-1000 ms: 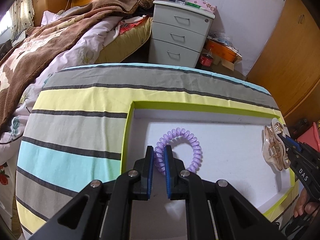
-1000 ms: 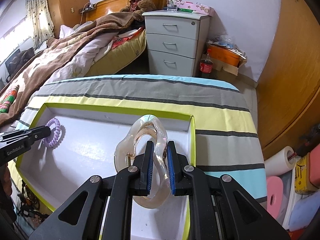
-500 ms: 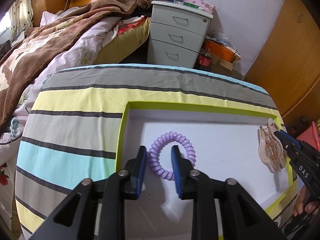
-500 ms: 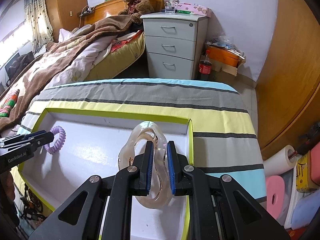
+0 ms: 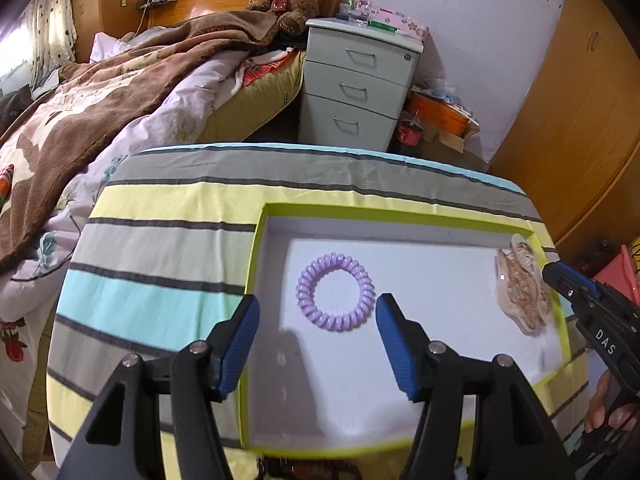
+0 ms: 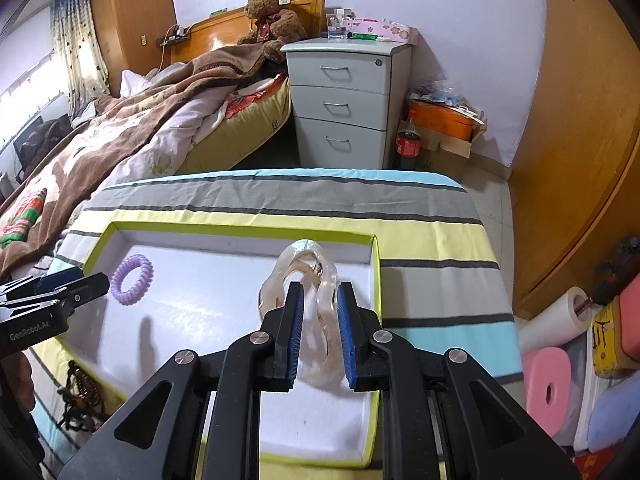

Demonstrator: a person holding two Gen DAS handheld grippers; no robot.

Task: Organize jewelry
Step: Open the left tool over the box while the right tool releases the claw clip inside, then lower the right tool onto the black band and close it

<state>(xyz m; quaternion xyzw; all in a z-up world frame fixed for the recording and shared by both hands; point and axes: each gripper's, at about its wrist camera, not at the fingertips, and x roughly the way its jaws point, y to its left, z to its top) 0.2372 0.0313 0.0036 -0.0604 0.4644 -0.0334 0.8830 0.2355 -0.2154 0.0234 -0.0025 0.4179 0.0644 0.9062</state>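
A purple coil hair tie [image 5: 335, 292] lies flat on the white floor of a green-rimmed tray [image 5: 256, 252]; it also shows in the right wrist view [image 6: 133, 273]. My left gripper [image 5: 318, 320] is open wide just behind the hair tie, not touching it. A clear amber hair claw [image 6: 316, 304] sits at the tray's right end, also in the left wrist view [image 5: 520, 288]. My right gripper [image 6: 318, 320] has its jaws parted around the claw, which seems to rest on the tray floor [image 6: 208, 292].
The tray sits on a striped cloth [image 5: 168, 240] over a table. A dark beaded string [image 6: 80, 392] lies on the cloth by the tray's near left corner. Beyond the table are a bed [image 6: 120, 136], a grey drawer unit [image 6: 340, 100], and floor clutter [image 6: 560, 360] on the right.
My left gripper has opened, let go of the purple hair tie and pulled back. My right gripper has lowered the claw into the tray and its jaws have parted.
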